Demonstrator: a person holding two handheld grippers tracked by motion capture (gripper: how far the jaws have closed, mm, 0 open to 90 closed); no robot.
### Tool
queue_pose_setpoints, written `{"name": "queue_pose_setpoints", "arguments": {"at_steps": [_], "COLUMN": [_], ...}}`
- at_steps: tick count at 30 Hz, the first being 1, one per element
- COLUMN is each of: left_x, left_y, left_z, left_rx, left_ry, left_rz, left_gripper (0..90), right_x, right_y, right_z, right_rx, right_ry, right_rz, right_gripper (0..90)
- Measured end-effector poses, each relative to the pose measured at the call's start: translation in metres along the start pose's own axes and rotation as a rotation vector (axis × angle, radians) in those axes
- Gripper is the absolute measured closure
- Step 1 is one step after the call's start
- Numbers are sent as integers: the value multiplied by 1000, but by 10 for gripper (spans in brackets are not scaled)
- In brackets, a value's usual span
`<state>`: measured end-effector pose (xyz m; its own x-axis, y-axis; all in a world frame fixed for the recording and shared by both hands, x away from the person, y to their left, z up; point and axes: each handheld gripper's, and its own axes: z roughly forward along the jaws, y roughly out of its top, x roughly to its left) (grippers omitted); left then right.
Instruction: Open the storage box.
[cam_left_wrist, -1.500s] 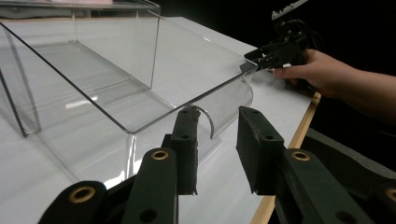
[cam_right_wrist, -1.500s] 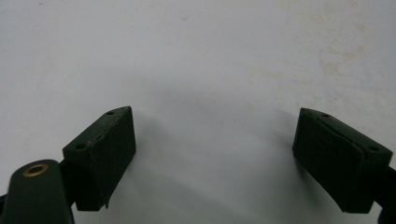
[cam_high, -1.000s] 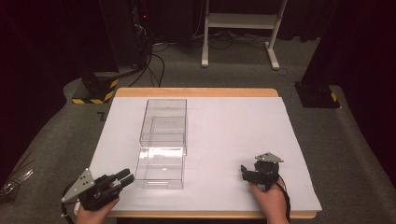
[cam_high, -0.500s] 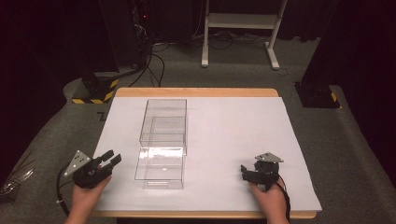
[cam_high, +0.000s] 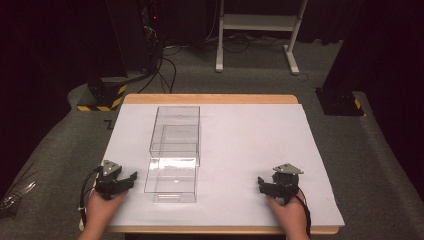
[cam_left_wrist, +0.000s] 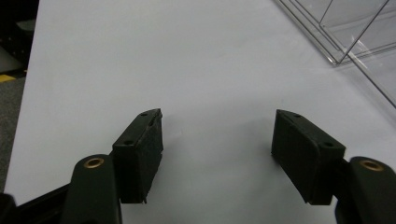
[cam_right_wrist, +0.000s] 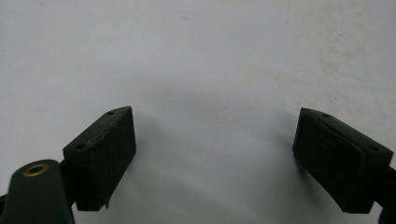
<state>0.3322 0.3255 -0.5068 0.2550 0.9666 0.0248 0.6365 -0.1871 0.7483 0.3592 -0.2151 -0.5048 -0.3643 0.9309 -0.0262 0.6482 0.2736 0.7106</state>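
Standing end to end left of centre on the white tabletop (cam_high: 250, 145), two clear plastic boxes (cam_high: 175, 150) hold nothing, the nearer one (cam_high: 171, 179) touching the farther. At about seven o'clock, just beside the near box, the left claw (cam_high: 125, 181) rests low in a hand, jaws spread wide over bare surface. At five o'clock, well apart, the right claw (cam_high: 261, 186) also gapes wide, gripping nothing.

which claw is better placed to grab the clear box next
Left, probably. The left claw sits open right beside the near clear box, whose edge shows in the left gripper view. The right claw, also open, rests far across the white table cover.
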Motion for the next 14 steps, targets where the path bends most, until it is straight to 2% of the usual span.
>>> {"name": "queue_pose_setpoints", "arguments": {"at_steps": [1, 14], "left_x": [1, 0], "left_y": [0, -1], "left_z": [0, 1], "left_rx": [-2, -2], "left_ry": [-9, -14], "left_rz": [-15, -9], "left_gripper": [335, 306], "right_x": [0, 0], "right_y": [0, 0], "right_z": [0, 0], "right_rx": [0, 0], "right_ry": [0, -2], "right_rz": [0, 2], "right_gripper": [134, 135]}}
